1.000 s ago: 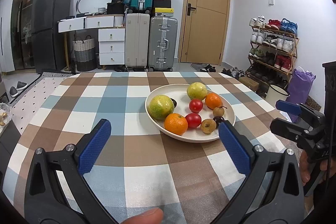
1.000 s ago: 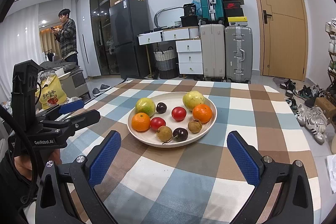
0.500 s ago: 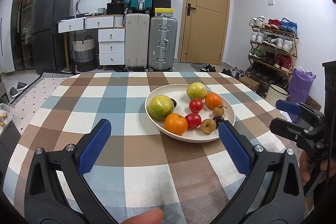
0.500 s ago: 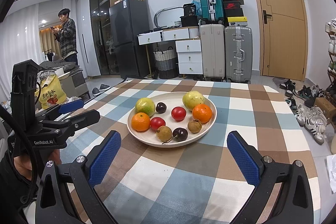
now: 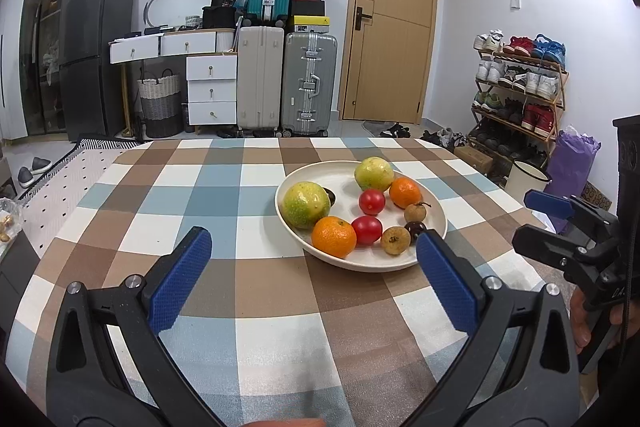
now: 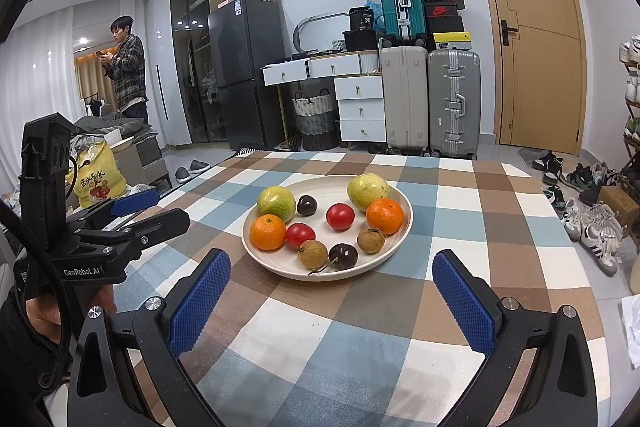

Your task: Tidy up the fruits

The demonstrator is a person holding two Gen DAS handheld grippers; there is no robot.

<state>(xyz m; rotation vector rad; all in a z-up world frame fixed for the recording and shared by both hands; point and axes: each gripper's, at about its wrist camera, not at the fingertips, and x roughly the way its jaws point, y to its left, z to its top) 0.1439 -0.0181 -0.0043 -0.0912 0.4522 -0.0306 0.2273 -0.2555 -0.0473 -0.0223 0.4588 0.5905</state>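
Observation:
A cream plate [image 5: 434, 227] [image 6: 402, 227] on the checked tablecloth holds two green-yellow fruits [image 5: 306, 203] [image 6: 368, 191], two oranges [image 5: 334, 237] [image 6: 385, 215], two red tomatoes [image 5: 372, 201] [image 6: 340, 216], two brown longans [image 5: 395, 240] [image 6: 312, 254] and dark round fruits [image 6: 343, 255]. My left gripper [image 5: 314, 259] is open and empty, short of the plate's near left edge. My right gripper [image 6: 332, 285] is open and empty, just before the plate's near rim. Each gripper shows in the other's view: the right one [image 5: 560, 223] and the left one [image 6: 148, 211].
The checked table [image 5: 224, 195] [image 6: 480, 227] stretches left of and beyond the plate. Behind it stand suitcases [image 5: 286, 83], white drawers [image 5: 212, 89], a fridge [image 5: 92, 47] and a door [image 5: 394, 27]. A shoe rack [image 5: 520, 87] is at the right. A person [image 6: 128, 67] stands far left.

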